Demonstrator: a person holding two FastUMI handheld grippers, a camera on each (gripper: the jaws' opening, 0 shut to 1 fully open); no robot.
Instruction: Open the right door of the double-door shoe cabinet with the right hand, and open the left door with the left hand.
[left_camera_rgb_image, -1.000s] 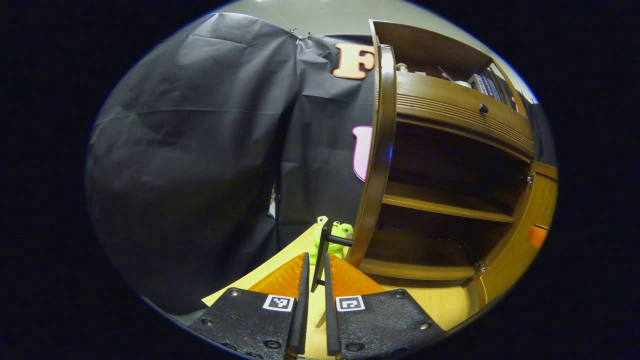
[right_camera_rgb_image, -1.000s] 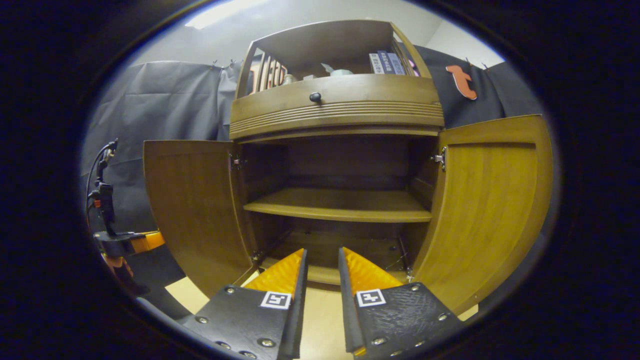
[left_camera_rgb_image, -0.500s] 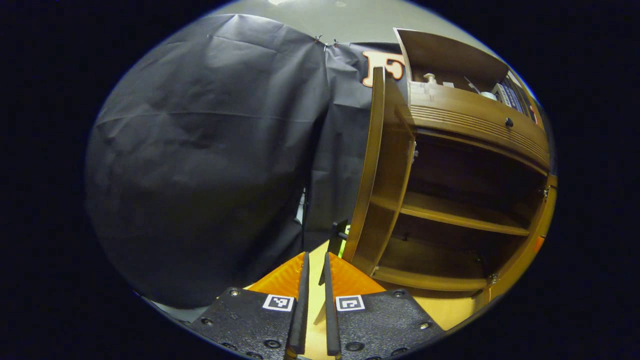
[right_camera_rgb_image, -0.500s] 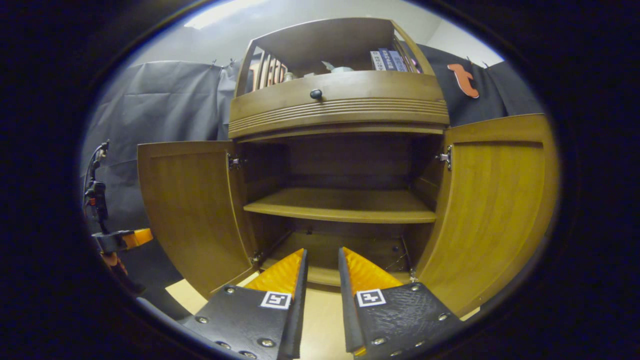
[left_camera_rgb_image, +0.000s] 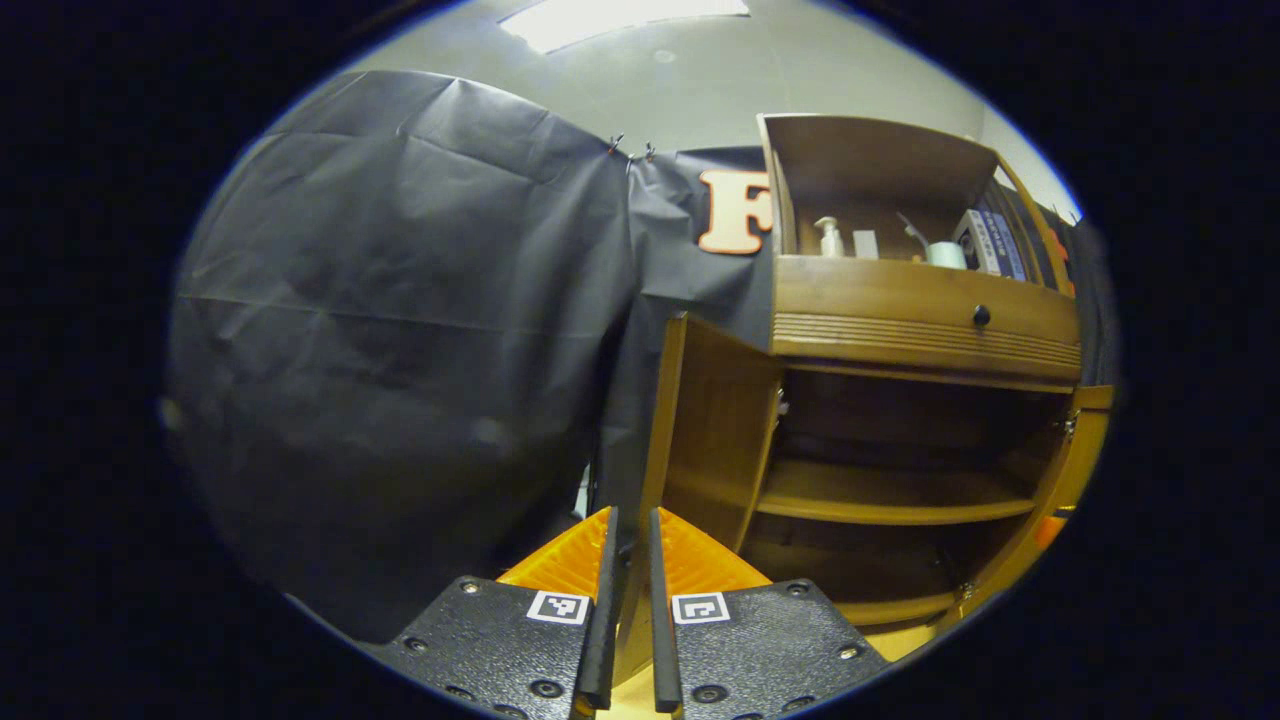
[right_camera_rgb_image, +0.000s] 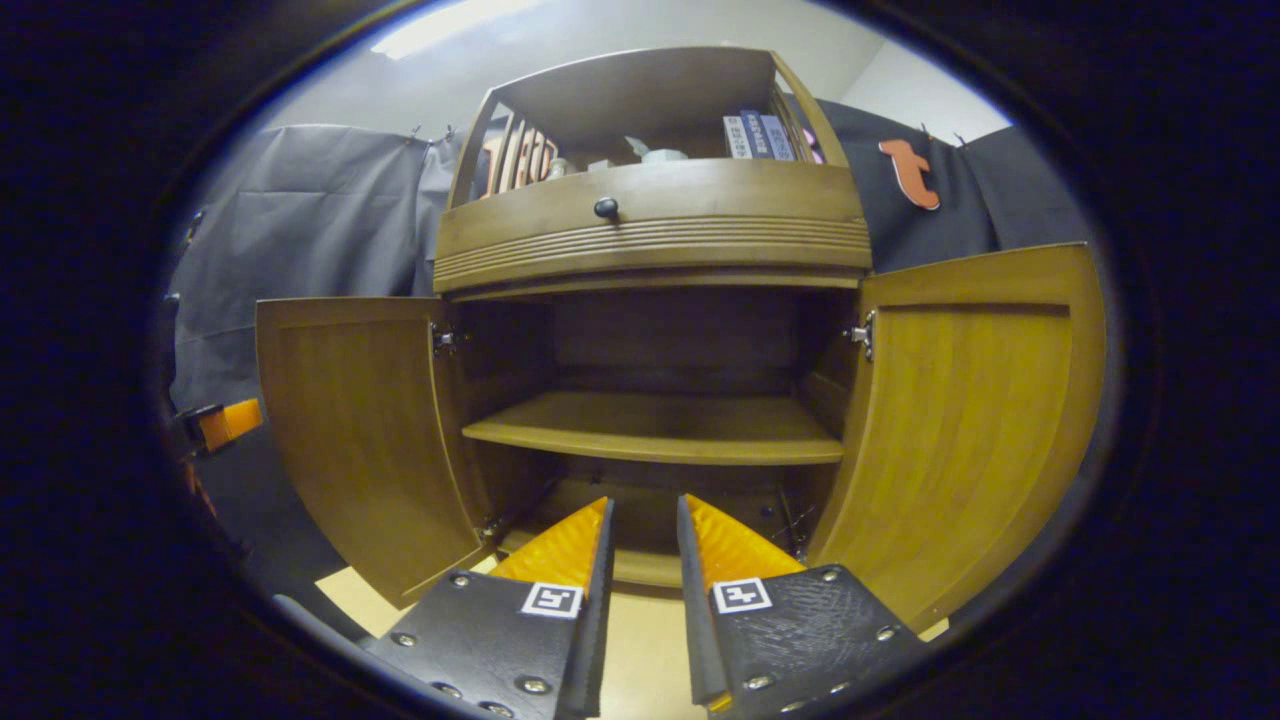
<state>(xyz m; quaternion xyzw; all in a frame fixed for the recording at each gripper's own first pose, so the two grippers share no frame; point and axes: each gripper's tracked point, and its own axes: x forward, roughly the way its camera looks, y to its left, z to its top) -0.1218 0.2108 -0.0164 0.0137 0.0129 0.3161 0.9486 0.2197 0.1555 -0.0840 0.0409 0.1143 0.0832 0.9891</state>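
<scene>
**Cabinet: both doors stood open, grippers clear**

Cabinet (right_camera_rgb_image: 650, 240) sat square-on in the right gripper view. Left door (right_camera_rgb_image: 355, 430) and right door (right_camera_rgb_image: 975, 420) were both swung wide, inner faces toward the camera. Shelf (right_camera_rgb_image: 650, 428) ran across the open bay, nothing visible on it. Drawer (right_camera_rgb_image: 650, 228) with a dark knob (right_camera_rgb_image: 606, 208) sat shut above the bay. Books (right_camera_rgb_image: 750, 135) stood in the top niche.

Left gripper view saw the cabinet from its left side and farther off, so the left door (left_camera_rgb_image: 700, 440) read nearly edge-on, with black cloth (left_camera_rgb_image: 400, 330) beside it. That angle also showed a pump bottle (left_camera_rgb_image: 828, 238) in the top niche; in the right gripper view the niche items were too small to tell. Right door (left_camera_rgb_image: 1075, 470) showed as a thin strip at the far edge.

Left gripper (left_camera_rgb_image: 628, 545): fingers nearly together, narrow gap, pinching nothing. It sat low, near the left door's free edge, apart from it. It also showed at the left rim of the right gripper view (right_camera_rgb_image: 222, 424), outboard of the left door.

Right gripper (right_camera_rgb_image: 645, 530): fingers slightly parted, pinching nothing, centred in front of the bay between the two doors, clear of both door edges.
</scene>
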